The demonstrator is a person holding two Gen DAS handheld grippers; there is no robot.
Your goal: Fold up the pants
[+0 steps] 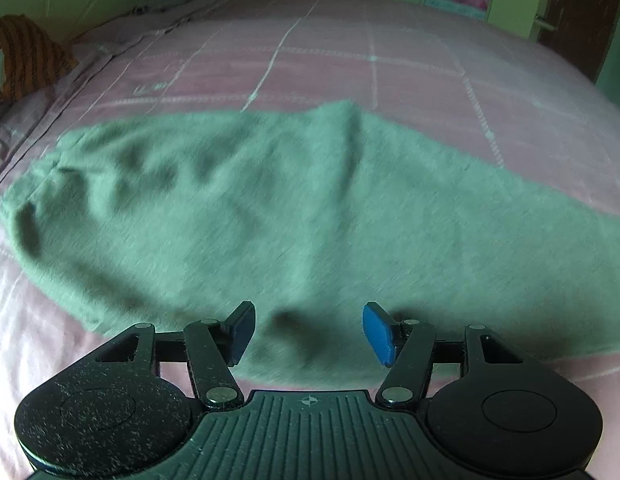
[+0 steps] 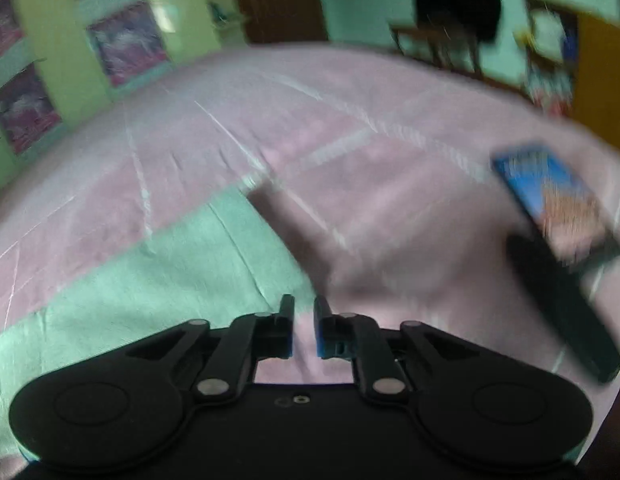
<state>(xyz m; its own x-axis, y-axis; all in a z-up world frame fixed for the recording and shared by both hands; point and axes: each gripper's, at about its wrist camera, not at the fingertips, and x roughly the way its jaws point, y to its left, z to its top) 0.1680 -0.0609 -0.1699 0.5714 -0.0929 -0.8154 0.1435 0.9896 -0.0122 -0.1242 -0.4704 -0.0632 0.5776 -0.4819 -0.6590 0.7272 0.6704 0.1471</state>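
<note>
Beside the pants [image 2: 157, 264], a phone [image 2: 558, 208] on pink bedsheet [image 2: 390, 184].

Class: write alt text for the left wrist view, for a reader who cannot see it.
Green pants lie spread across a pink checked bed sheet. The left gripper hovers over their near edge, jaws open and empty.

pants [image 1: 237, 208]: green | bedsheet [image 1: 390, 72]: pink, pale checked lines
</note>
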